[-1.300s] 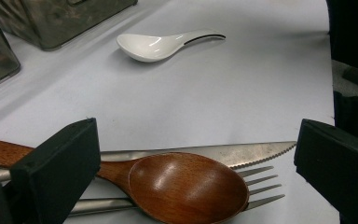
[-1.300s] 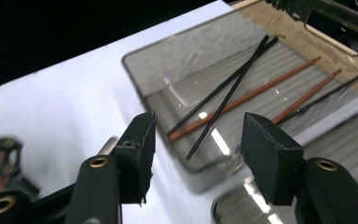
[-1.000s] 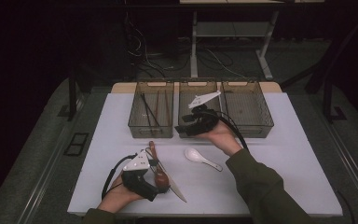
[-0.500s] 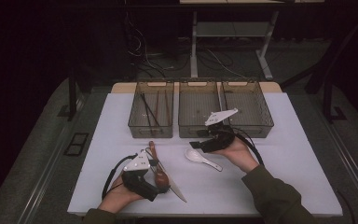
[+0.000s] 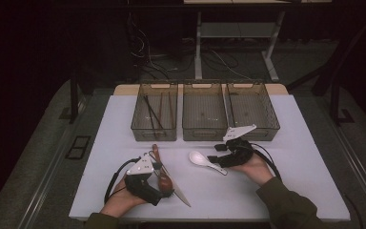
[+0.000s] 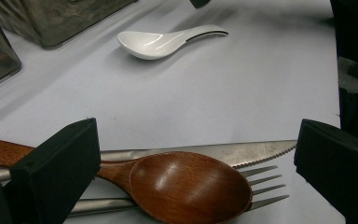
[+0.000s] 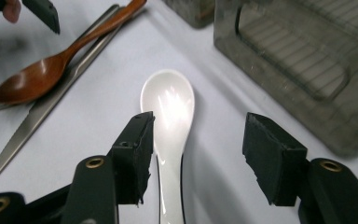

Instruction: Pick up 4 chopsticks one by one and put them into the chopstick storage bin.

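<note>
Between the right gripper (image 7: 196, 156) jaws: the white ceramic spoon's (image 7: 168, 116) handle. Jaws stand roughly half open, a pad on each side of the handle, left pad close beside it, right pad clearly apart, so nothing is gripped. Spoon lies flat on the white table (image 5: 295, 143), bowl pointing away from the gripper, handle running back under it. High view puts that gripper (image 5: 219, 153) low over the table just in front of the middle and right bins, spoon (image 5: 205, 161) right at its tips.

Left gripper (image 6: 191, 158): jaws wide open, pads well apart, nothing held. Between and below them sits a wooden spoon (image 6: 186, 186), bowl up, lying on top of a serrated knife (image 6: 242, 151) and a fork (image 6: 261, 186). All three are bunched together and touching. High view has the left gripper (image 5: 159, 183) near the table's front edge with that cutlery pile under it, knife blade (image 5: 178, 193) poking out toward the front.

Farther out: three smoked clear bins in a row at the back of the table. Left bin (image 5: 155, 134) holds chopsticks (image 5: 150, 112); can't tell what's in the middle bin (image 5: 204, 134) or right bin (image 5: 259, 131).
</note>
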A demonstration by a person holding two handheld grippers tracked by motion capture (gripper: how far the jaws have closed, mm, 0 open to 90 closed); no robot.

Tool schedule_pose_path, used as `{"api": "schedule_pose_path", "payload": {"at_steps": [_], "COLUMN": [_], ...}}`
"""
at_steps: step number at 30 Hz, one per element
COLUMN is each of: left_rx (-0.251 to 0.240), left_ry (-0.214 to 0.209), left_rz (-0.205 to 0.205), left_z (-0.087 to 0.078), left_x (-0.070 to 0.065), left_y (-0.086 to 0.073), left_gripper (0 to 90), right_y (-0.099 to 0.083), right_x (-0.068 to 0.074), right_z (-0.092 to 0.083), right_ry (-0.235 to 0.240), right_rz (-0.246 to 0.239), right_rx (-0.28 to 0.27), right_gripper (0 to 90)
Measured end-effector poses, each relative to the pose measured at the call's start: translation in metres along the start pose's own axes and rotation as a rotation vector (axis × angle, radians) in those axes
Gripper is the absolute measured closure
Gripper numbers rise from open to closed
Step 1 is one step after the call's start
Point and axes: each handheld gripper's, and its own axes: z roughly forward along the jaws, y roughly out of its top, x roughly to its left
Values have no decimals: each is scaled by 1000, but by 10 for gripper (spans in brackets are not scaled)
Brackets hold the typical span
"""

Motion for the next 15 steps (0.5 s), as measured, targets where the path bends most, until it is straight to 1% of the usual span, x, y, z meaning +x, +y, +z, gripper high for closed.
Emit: {"api": "schedule_pose_path", "payload": {"at_steps": [2,5,8,12,15], "left_rx": [-1,3,5,3,5], "left_ry": [-1,-3,-4,-1,0], "left_rz": [-2,3,4,5,6], "left_z": [1,2,2,1,1], "left_x": [0,1,1,0,0], "left_y": [0,1,1,1,1], "left_gripper": [0,0,0,0,0], "right_y": [-2,-3,-2,-1,1], "right_x": [0,0,1,2,2], "right_z": [3,10,16,24,29], "right_ry": [-9,3,16,15,18], "right_rz": [7,21,21,22,39], "right_rx": [8,12,14,10,4], "right_gripper": [427,428,428,430,438]}}
